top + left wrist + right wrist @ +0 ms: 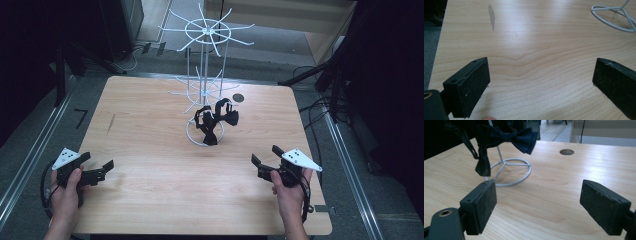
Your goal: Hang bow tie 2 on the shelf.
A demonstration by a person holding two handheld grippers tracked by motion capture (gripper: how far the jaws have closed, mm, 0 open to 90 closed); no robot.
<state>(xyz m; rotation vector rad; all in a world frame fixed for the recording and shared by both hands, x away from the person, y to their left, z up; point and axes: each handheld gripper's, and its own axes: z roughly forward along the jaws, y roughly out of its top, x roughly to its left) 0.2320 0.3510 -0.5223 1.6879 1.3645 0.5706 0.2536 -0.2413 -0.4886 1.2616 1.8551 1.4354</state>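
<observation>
**Black bow ties wait on the wire rack, both grippers idle**

Black fabric is the only thing hanging on the white wire display rack (204, 75) at the middle of the wooden table (150, 200): a cluster of dark bow ties (216, 119) drapes from the lower arms, just above the rack's ring base (510, 173). In the right gripper view one bow tie (515, 138) hangs at about eleven o'clock, with a strap end dangling beside the central post.

Both tools sit near the person's edge of the table. The left gripper (95, 172) rests at about eight o'clock from the rack, jaws spread wide with nothing between them. The right gripper (265, 161) lies at about four o'clock, likewise spread wide and holding nothing.

By my reading, the work has not begun: this looks like the ready pose ahead of a reach for a bow tie. The right gripper faces the rack more squarely, so it seems the likelier one to go in. The next move calls for an advance toward twelve o'clock, a lift to the height of the hanging fabric, and a pinch on the cloth rather than on a wire arm.

Bare tabletop lies open between grippers and rack. A round hole (238, 98) sits at one o'clock behind the rack, and the thin projecting arms could snag a jaw.
</observation>
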